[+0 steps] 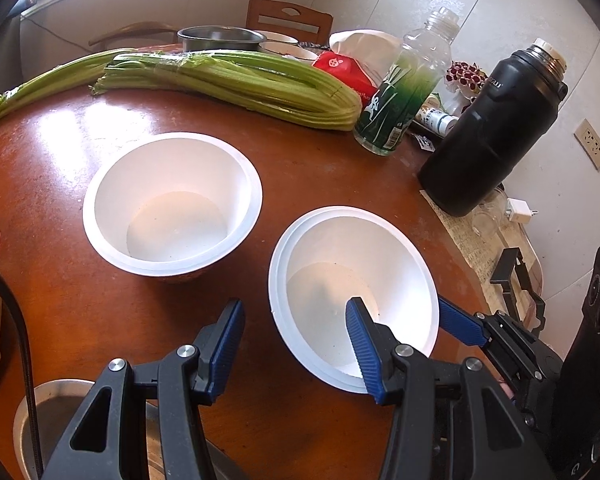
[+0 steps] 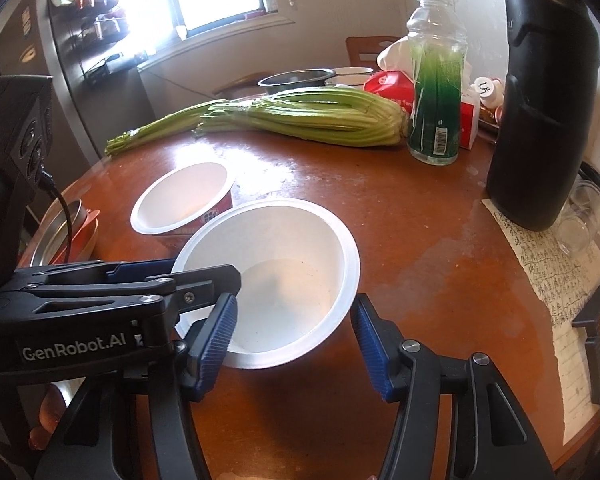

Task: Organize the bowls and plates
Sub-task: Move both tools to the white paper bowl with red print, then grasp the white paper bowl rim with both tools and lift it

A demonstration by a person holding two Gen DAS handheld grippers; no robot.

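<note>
While the near white foam bowl (image 1: 360, 248) sits on the brown desk (image 1: 60, 280) beside a second bowl (image 1: 172, 200) (celery (image 1: 240, 80) lies behind), the left gripper (image 1: 296, 344) straddles its left wall and the right gripper (image 2: 292, 332) its right; whether either pair of jaws actually pinches, I cannot tell.

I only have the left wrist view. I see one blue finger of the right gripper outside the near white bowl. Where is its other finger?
Observer: Its other finger reaches inside the near bowl, so the right gripper straddles the rim. I cannot tell whether it is pressing yet.
Operator: What does the outside of the far bowl look like?
Observer: The far bowl has a red printed wall on the side facing the right wrist camera.
</note>
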